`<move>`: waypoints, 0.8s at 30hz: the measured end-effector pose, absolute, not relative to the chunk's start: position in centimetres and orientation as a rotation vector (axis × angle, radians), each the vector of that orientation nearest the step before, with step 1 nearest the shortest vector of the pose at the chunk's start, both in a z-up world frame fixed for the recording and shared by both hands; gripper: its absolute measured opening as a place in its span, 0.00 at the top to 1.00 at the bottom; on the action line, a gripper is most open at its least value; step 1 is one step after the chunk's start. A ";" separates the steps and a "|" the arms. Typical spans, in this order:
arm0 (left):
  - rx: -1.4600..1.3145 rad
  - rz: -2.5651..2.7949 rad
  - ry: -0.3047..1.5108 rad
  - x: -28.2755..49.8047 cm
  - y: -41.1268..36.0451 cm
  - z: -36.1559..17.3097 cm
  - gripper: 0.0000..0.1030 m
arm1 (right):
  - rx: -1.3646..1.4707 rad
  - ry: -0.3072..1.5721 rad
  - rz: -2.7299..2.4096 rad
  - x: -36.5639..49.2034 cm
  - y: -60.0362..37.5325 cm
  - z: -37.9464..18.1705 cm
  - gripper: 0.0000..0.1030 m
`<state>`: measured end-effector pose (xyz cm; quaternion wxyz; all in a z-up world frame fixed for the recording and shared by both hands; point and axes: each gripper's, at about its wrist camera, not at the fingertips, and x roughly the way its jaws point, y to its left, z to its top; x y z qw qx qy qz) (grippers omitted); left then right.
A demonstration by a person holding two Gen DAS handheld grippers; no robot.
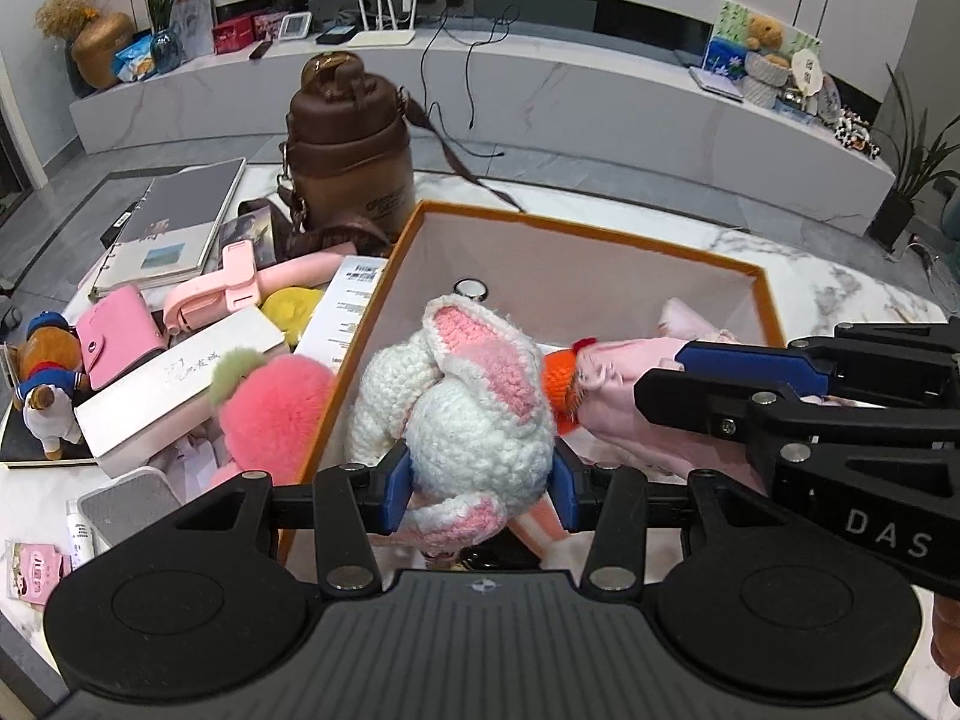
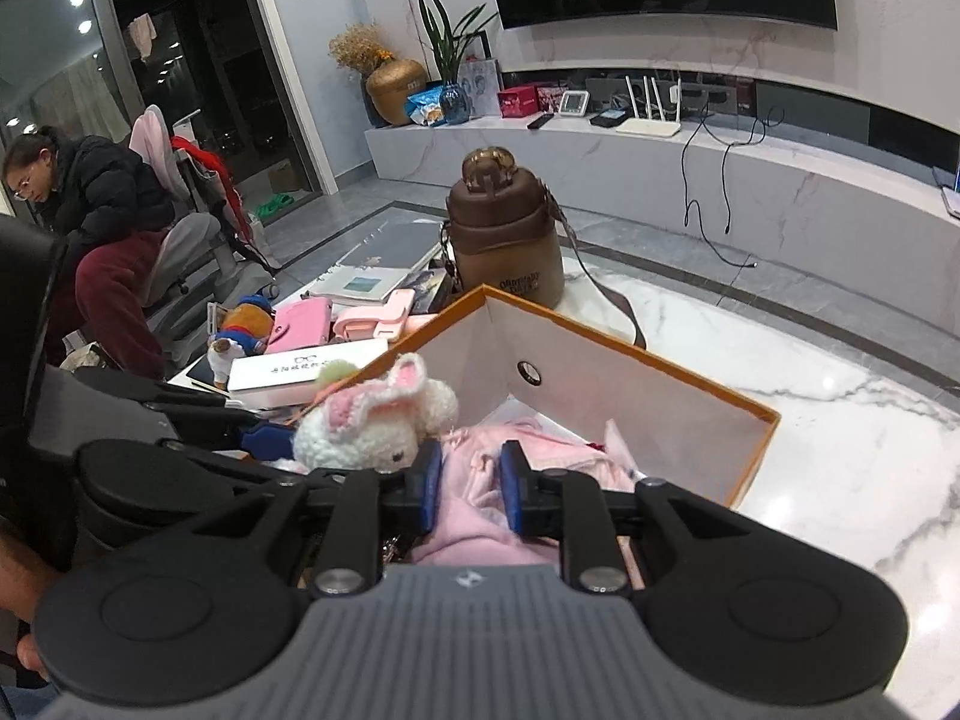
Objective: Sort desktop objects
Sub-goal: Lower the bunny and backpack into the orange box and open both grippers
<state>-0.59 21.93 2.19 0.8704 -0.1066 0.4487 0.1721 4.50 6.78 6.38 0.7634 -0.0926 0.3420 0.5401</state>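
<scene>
An orange box [image 1: 540, 228] with a white inside stands on the marble table. My left gripper [image 1: 480, 495] is shut on a white and pink crocheted bunny [image 1: 474, 420], which hangs over the box's near left part. The bunny [image 2: 372, 426] also shows in the right wrist view, left of my right gripper [image 2: 471, 483]. That gripper is shut on a pink-clothed doll [image 2: 468, 516] inside the box [image 2: 630, 354]. In the left wrist view the right gripper [image 1: 666, 375] reaches in from the right, with the doll [image 1: 606, 414] and its orange knit hat lying beside the bunny.
Left of the box lie a fluffy pink ball [image 1: 270, 414], a long white case [image 1: 174, 384], a pink wallet [image 1: 117, 336], a bear toy [image 1: 45, 384] and a notebook [image 1: 174, 228]. A brown bottle [image 1: 351, 162] stands behind. A person [image 2: 102, 210] sits far left.
</scene>
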 end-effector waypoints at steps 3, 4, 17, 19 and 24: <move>-0.239 0.353 0.950 -0.3 22.5 1.7 0.49 | -0.201 0.752 1.160 4.9 7.4 5.6 0.78; -0.236 0.352 0.951 -0.1 22.5 1.6 0.49 | -0.199 0.754 1.155 5.0 7.5 5.4 0.78; -0.310 0.337 0.940 0.4 24.2 1.5 0.39 | -0.166 0.761 1.127 6.0 8.2 4.8 0.77; -0.316 0.348 0.940 0.1 24.2 1.6 0.37 | -0.146 0.767 1.141 6.0 7.9 4.9 0.77; -0.304 0.359 0.928 -0.7 23.6 2.3 0.35 | -0.146 0.744 1.117 5.5 7.1 5.6 0.59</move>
